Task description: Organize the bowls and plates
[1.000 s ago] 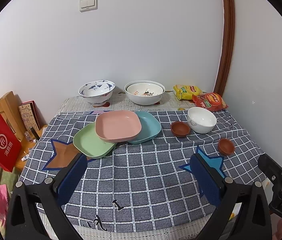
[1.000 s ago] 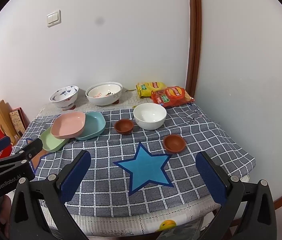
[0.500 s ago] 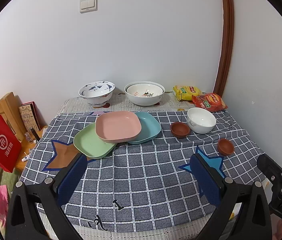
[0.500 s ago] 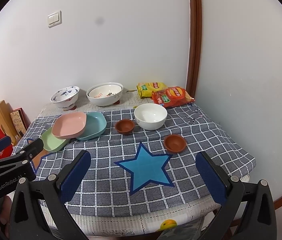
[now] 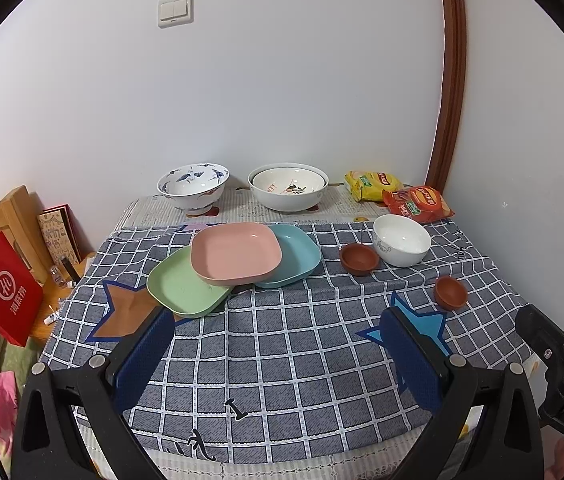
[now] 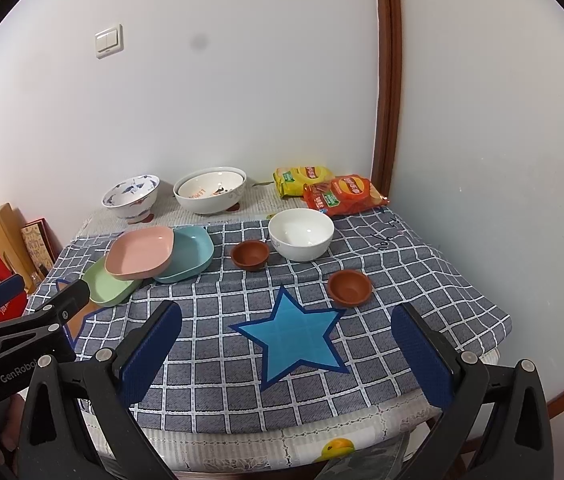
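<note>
Both my cameras give bright, even, soft room light with no harsh glare. Shadows are faint: a soft one lies under the stacked pink square plastic plate, and a small highlight sits inside the plain white ceramic bowl. The fisheye bends the brown wooden door frame and darkens the corners to black. A grey smudge shows on the right view's far wall. Focus stays sharp throughout.
</note>
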Tool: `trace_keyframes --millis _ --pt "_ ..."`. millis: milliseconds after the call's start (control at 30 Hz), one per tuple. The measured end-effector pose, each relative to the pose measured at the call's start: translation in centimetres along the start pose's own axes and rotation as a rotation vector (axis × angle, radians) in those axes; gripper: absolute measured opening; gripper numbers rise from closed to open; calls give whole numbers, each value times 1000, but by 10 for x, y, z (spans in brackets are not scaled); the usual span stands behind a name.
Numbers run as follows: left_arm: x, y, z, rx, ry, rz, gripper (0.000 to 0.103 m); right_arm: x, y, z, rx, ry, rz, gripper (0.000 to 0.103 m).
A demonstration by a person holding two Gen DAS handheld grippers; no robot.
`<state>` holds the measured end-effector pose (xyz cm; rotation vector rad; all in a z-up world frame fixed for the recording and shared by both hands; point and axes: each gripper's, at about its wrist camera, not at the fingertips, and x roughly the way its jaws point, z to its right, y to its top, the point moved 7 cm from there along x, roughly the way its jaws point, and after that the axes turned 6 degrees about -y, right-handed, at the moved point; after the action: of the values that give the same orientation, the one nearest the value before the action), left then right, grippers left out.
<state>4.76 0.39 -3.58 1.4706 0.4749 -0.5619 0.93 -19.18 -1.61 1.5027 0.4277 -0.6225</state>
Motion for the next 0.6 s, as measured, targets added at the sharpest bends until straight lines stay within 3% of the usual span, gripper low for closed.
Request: trace_keyframes --millis 600 --pt "-6 1 3 7 -6 9 103 -2 0 0 6 2 2 103"
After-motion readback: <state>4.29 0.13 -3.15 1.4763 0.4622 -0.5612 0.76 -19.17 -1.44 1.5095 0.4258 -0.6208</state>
